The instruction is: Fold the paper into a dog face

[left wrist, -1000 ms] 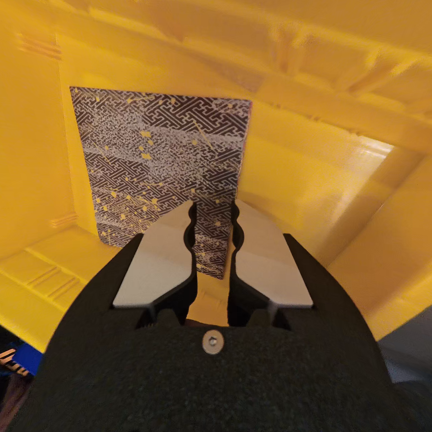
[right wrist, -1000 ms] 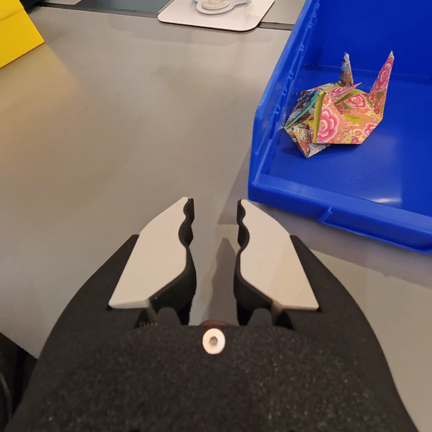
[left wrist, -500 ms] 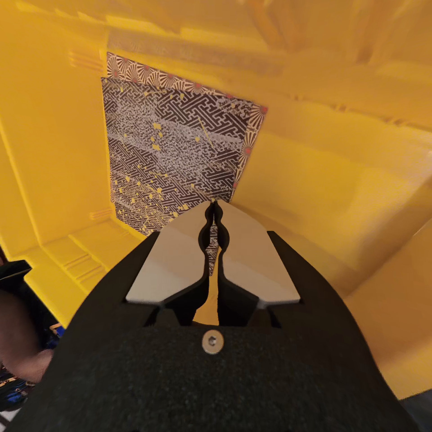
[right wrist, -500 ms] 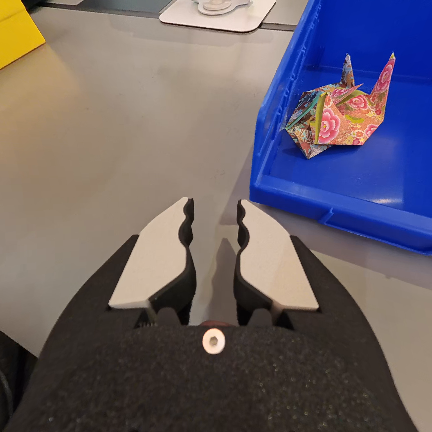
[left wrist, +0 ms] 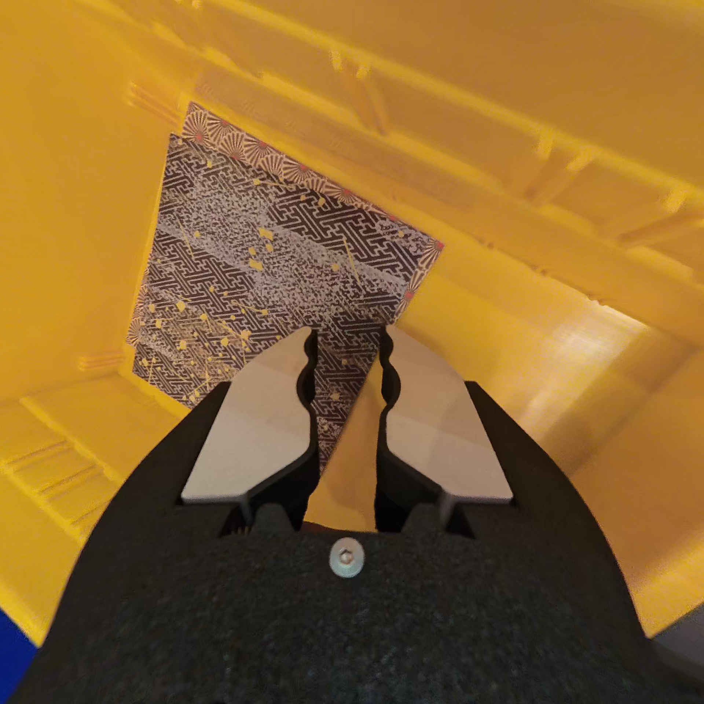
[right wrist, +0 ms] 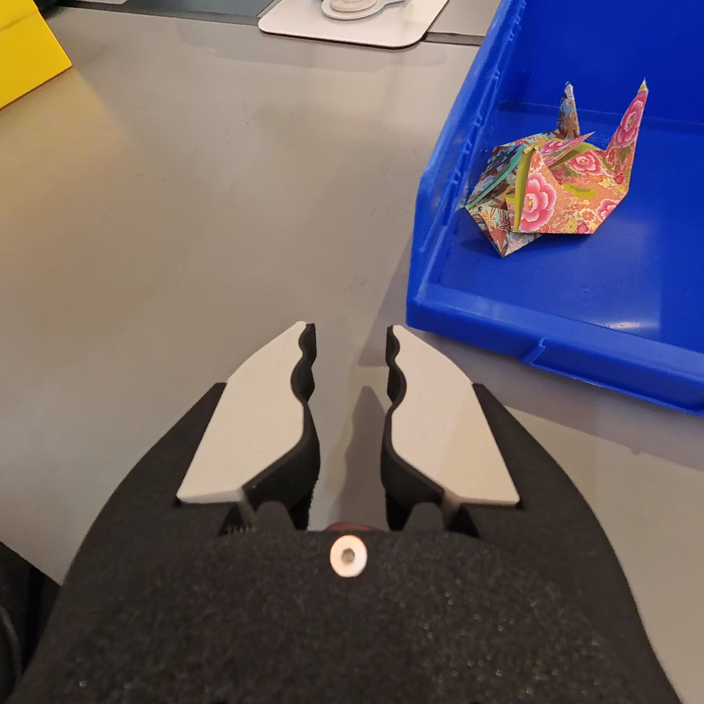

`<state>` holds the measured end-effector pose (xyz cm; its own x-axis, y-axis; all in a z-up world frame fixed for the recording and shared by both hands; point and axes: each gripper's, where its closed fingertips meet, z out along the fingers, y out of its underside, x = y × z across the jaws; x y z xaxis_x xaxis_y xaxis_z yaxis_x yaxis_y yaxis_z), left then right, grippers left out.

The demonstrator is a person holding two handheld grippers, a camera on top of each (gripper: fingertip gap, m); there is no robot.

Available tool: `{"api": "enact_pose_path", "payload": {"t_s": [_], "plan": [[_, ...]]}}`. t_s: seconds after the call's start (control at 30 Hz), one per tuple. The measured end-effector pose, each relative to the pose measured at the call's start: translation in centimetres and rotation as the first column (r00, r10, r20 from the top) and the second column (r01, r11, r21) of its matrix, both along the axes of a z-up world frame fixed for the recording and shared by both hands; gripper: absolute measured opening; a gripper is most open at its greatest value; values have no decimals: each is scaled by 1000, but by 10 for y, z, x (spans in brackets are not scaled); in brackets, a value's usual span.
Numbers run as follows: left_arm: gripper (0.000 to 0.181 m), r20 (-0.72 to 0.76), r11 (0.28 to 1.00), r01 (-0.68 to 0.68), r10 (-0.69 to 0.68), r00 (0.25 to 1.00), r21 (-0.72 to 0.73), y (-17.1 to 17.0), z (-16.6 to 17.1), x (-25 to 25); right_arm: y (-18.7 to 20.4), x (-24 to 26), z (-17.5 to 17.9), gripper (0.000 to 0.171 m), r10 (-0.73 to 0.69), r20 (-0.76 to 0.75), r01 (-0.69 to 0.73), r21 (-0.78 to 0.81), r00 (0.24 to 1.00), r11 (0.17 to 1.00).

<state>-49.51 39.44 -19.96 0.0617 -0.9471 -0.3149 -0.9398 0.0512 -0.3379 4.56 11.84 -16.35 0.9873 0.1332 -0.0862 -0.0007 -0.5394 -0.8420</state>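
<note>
Half a second ago my left hand-held gripper was pinched shut on the corner of the dark patterned paper; its jaws now stand apart again, released, with the paper's near corner showing in the gap between them. From the left wrist view I cannot tell whether the fingers touch the sheet. It lies inside the yellow bin, against the bin's left wall, on top of a second sheet with a fan pattern whose edge peeks out along the far and right sides. The view has swung since then, so the sheet sits more askew in frame.

My right hand-held gripper has barely shifted: it hovers over the grey table, jaws parted and holding nothing. Just to its right stands a blue bin with 2 folded floral paper pieces resting together inside, near its left wall. A corner of yellow shows at the table's far left, and a white pad lies at the far edge.
</note>
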Motion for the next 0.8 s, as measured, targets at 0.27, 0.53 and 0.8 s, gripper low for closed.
{"api": "enact_pose_path", "payload": {"t_s": [0.27,0.53,0.8], "plan": [[0,13,998,39,-39,999,41,-3,-5,7,7,-1,1,35,-6,5,6,-10,1000,1000],[0,2,972,13,-14,1000,233,16,-1,8,12,-7,10,34,-3,30,3,1,1000,1000],[0,133,955,-124,91,987,269,36,26,6,15,-14,16,34,9,33,-9,14,999,1000]]}}
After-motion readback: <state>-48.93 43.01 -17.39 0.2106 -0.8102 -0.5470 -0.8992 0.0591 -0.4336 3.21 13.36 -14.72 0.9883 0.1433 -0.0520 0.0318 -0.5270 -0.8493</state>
